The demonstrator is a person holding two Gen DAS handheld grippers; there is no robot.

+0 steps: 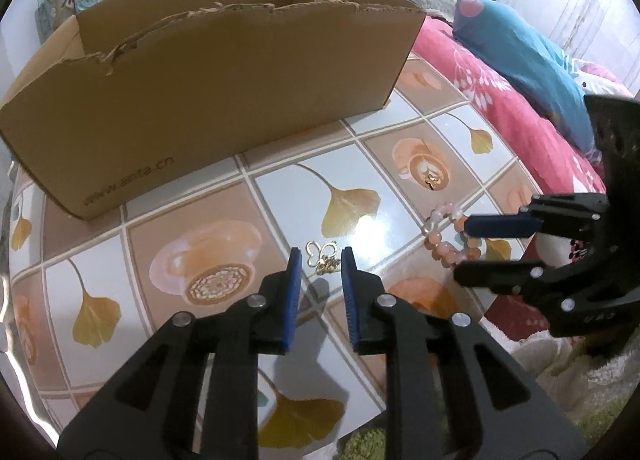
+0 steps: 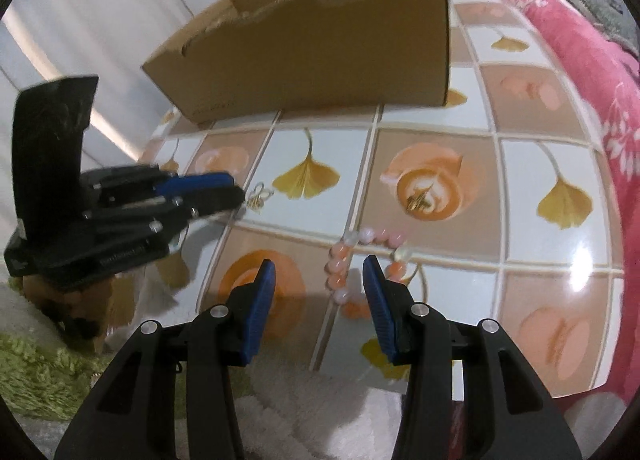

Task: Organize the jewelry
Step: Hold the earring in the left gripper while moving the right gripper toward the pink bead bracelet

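Left gripper (image 1: 320,256) faces cardboard box (image 1: 224,100) printed ".cn".

box interior (image 1: 192,24): hidden | small gold piece (image 2: 420,200): blurred | bracelet (image 1: 448,236): partly covered

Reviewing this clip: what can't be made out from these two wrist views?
- Inside of the cardboard box: hidden by its near wall, both views.
- Gold butterfly piece: too small to identify; its near end sits between the left gripper fingers.
- Small gold item: blurred, right view.
- Bead bracelet: near part hidden by the right gripper finger.
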